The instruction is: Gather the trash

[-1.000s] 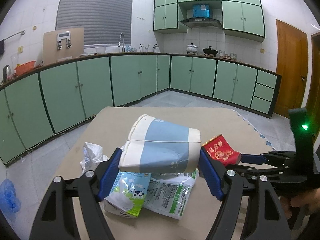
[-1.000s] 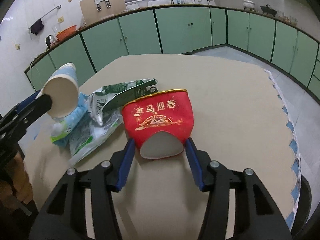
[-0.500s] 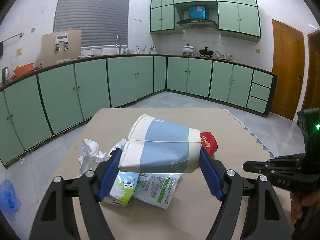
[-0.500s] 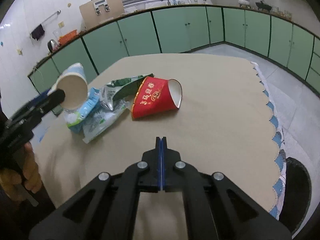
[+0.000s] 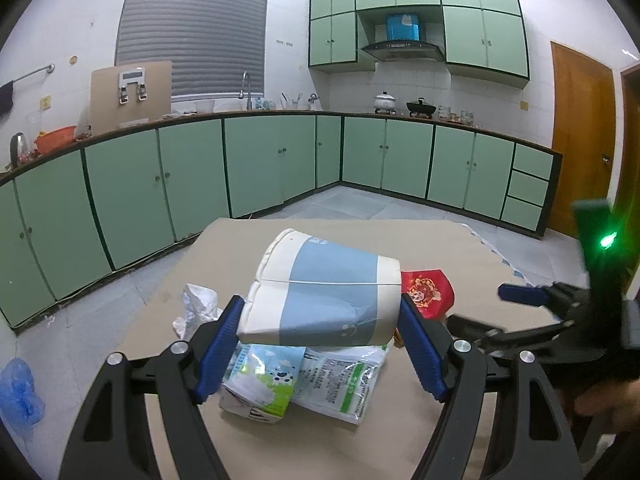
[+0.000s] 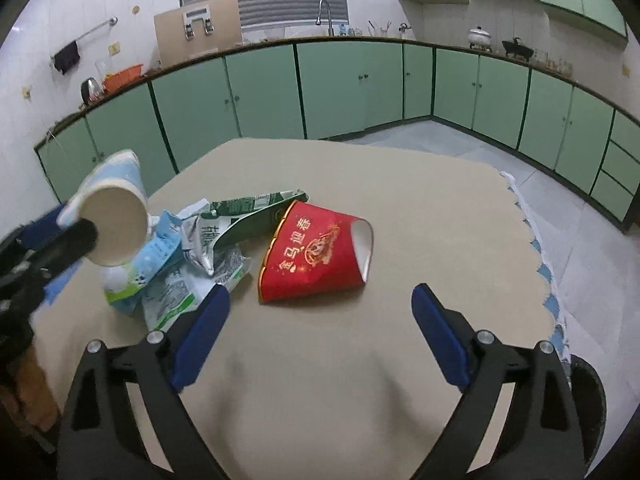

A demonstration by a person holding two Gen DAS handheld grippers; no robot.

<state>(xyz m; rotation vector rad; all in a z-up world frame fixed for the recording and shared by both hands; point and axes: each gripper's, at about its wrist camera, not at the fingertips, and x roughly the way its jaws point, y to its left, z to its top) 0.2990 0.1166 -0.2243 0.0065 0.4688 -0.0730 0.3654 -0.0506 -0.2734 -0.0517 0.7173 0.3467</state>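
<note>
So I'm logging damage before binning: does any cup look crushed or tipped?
Yes. The red cup lies on its side on the table, rim flattened. The blue cup in the left tool is squashed and creased.

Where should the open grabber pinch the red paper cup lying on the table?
Probably across its middle, coming from the near side. The red cup lies on its side, squashed, mouth left, so the open right gripper can likely straddle its body between rim and base.

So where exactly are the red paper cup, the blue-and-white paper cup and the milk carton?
red paper cup (image 6: 316,258): right wrist view, printed side wall.
blue-and-white paper cup (image 5: 328,300): left wrist view, blue band.
milk carton (image 5: 260,384): left wrist view, front face.
</note>
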